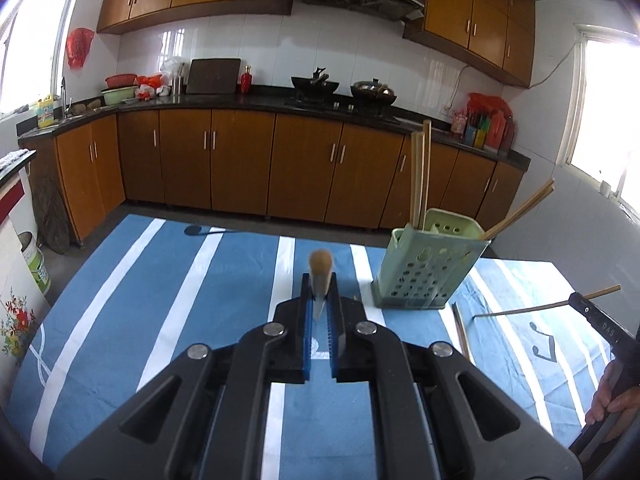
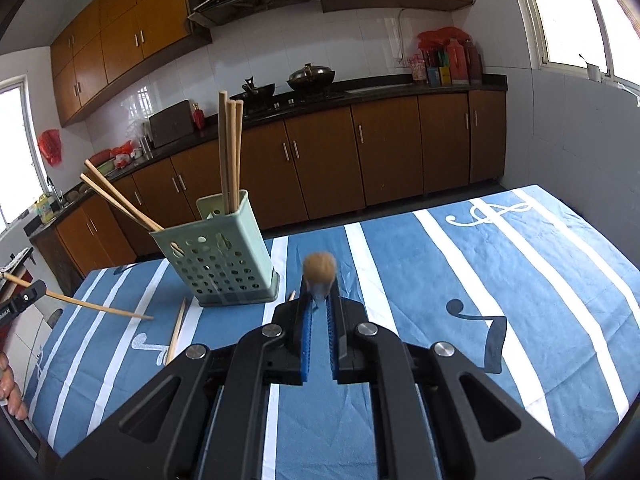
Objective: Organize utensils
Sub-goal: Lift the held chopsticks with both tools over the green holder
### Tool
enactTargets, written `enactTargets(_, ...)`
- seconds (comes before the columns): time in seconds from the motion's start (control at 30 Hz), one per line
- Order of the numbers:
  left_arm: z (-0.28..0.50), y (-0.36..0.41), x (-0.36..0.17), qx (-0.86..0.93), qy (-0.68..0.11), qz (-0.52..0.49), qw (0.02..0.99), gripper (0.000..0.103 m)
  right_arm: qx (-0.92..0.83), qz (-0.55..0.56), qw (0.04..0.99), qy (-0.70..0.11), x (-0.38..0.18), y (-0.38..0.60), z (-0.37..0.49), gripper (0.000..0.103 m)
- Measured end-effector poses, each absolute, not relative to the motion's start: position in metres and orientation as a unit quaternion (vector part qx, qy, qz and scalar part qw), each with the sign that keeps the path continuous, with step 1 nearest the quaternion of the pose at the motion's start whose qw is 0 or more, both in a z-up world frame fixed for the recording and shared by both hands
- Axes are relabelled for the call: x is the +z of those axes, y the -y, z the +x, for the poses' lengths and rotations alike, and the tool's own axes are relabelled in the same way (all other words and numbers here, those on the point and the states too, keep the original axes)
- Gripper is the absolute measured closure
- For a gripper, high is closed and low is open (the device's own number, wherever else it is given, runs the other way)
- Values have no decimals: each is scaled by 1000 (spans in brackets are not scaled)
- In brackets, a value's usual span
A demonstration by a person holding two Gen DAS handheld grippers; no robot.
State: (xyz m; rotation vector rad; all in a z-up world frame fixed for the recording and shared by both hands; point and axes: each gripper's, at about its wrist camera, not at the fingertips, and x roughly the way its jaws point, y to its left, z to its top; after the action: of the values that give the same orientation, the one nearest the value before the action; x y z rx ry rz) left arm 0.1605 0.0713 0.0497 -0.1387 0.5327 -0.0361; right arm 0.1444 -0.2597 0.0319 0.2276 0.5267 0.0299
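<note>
Clamping the left chopstick (image 1: 320, 260) between the closed blue pads of the left gripper (image 1: 319, 280), with its blurred brown end poking up at 12 o'clock just past the fingertips. Pinching the right chopstick (image 2: 319, 266) the same way in the right gripper (image 2: 319, 288), jaws drawn tight on the shaft. Hovering both above the blue striped cloth (image 1: 180, 280), apart from it. Seeing the green holder (image 1: 424, 272) standing upright on the cloth at about 1 o'clock from the left fingertips, and at about 10 o'clock from the right ones, so sitting between the two grippers. Already carrying a few upright sticks (image 2: 230, 152) in its back compartment and a leaning pair (image 2: 120, 200) tipping out toward 10 o'clock in the right wrist view. Judging from the opposite cameras, running each held stick's long axis crosswise to its gripper and close to level, not up-and-down like the holder's openings. Needing, most likely, to tip each stick toward vertical and carry it over the rim before letting go. Appearing about equally near the holder on both sides, with neither hand plainly closer. Leaving one loose chopstick (image 2: 176, 332) flat on the cloth near the holder's base, lying roughly along the 12-to-6 line in the left view.
</note>
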Motion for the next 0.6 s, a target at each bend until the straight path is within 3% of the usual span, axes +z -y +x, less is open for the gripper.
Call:
enactTargets(0.27, 160, -62, 68, -36, -250, -61, 966, 96, 30, 102, 965, -241, 48, 254, 145, 95)
enactTargets(0.6, 153, -30, 126, -97, -201, -58, 973, 96, 88, 107, 978, -156, 119, 237, 137, 95)
